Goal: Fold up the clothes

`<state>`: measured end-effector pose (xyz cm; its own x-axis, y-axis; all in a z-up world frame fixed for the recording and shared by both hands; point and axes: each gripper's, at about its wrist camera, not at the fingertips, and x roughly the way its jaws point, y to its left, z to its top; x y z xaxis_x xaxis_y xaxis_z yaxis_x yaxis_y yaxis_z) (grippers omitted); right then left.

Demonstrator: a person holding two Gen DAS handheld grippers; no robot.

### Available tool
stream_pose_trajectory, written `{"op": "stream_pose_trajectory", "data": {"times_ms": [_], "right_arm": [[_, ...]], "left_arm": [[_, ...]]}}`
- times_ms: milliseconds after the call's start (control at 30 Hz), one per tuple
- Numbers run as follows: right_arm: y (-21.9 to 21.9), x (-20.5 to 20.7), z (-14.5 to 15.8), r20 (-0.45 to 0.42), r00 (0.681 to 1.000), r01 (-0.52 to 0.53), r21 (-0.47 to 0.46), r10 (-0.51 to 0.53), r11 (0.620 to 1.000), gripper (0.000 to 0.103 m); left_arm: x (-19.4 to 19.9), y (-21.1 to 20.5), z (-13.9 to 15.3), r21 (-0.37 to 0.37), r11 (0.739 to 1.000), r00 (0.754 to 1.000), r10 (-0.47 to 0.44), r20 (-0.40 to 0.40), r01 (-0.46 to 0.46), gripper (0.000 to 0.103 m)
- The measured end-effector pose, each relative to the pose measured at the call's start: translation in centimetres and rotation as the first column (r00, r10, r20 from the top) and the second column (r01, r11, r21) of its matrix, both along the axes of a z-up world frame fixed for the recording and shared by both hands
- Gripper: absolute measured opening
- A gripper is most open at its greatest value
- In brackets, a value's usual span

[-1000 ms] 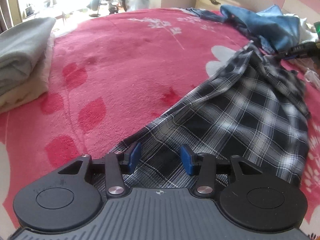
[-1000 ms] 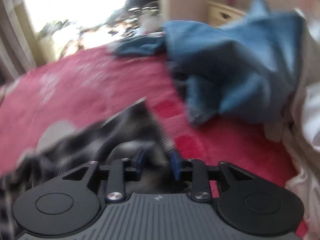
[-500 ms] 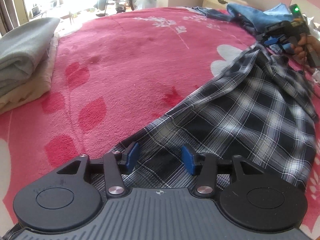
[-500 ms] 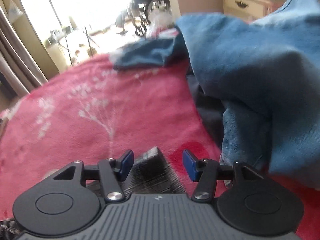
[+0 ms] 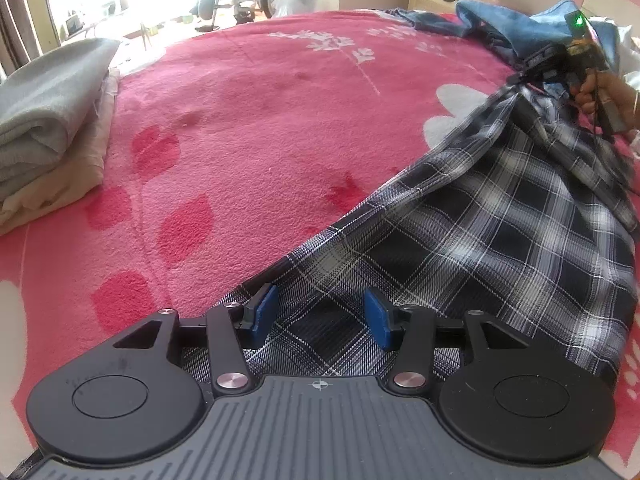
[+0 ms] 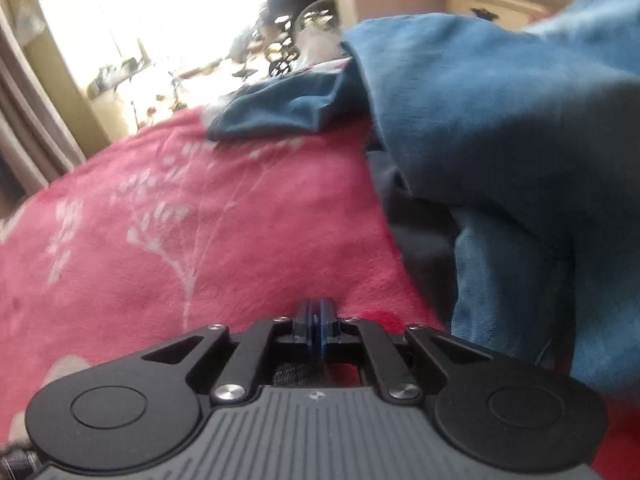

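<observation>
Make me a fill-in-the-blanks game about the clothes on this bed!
1. The checked shirt lies on a blanket whose main colour is ____.
2. The left gripper has its blue pads apart, so it is ____.
3. The right gripper has its pads pressed together, so it is ____.
4. The folded grey cloth lies on top of a folded ____ one.

Missing words: red; open; shut; cream

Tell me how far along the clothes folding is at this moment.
Done: a folded grey and cream stack sits on the red floral blanket. In hand: the black-and-white plaid shirt lies unfolded; the right gripper is shut on its far corner, and the left gripper straddles the near hem with jaws apart. Left: the crumpled blue garments.
</observation>
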<state>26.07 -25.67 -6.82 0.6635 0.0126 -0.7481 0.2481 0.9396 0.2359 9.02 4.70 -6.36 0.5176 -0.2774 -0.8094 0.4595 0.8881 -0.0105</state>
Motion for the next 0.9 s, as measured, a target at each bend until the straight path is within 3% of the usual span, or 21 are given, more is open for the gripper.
{"op": "stream_pose_trajectory", "data": {"times_ms": [67,133,367,533,633,700,767,833,900], "right_arm": [[-1.0,-0.4,0.5,0.009,0.999,0.048,0.028,-0.048,0.998,0.008],[-2.2,-1.5,1.6,0.019,0.996,0.082,0.056,-0.083,0.995,0.029],[-3.4,-11.1,6.2,0.055,0.994,0.087,0.051,-0.090,0.995,0.041],[-4.5,-19.4,4.6,-0.071,0.974,0.227,0.207,-0.217,0.952,0.054],[-5.1,-21.8,2.2,-0.141,0.953,0.297,0.291,-0.266,0.909,0.062],[-5.2,-22.6,1.1,-0.131,0.949,0.315,0.346,-0.287,0.884,0.063],[-4.4,-22.6,1.1,-0.118,0.958,0.285,0.364,-0.260,0.887,0.052],[-3.3,-22.5,1.1,-0.137,0.963,0.268,0.367,-0.233,0.891,0.007],[-1.9,-23.4,1.7,-0.125,0.966,0.259,0.364,-0.228,0.895,0.007]], "left_arm": [[0.0,0.0,0.0,-0.001,1.000,1.000,0.000,0.002,0.000,0.048],[0.0,0.1,0.0,-0.005,1.000,1.000,-0.003,0.002,0.003,0.048],[0.1,0.5,0.0,-0.023,1.000,1.000,-0.013,0.006,0.013,0.048],[0.2,0.5,0.0,-0.032,0.999,1.000,-0.007,0.005,0.007,0.049],[0.3,0.5,0.0,-0.037,0.999,1.000,-0.002,0.005,0.003,0.049],[0.2,0.6,0.0,-0.042,0.999,1.000,0.003,0.006,-0.003,0.049],[0.2,0.6,0.0,-0.047,0.999,1.000,0.009,0.007,-0.009,0.049],[0.2,0.7,0.0,-0.053,0.998,1.000,0.015,0.009,-0.015,0.049],[0.1,0.7,0.0,-0.061,0.998,1.000,0.019,0.013,-0.018,0.049]]}}
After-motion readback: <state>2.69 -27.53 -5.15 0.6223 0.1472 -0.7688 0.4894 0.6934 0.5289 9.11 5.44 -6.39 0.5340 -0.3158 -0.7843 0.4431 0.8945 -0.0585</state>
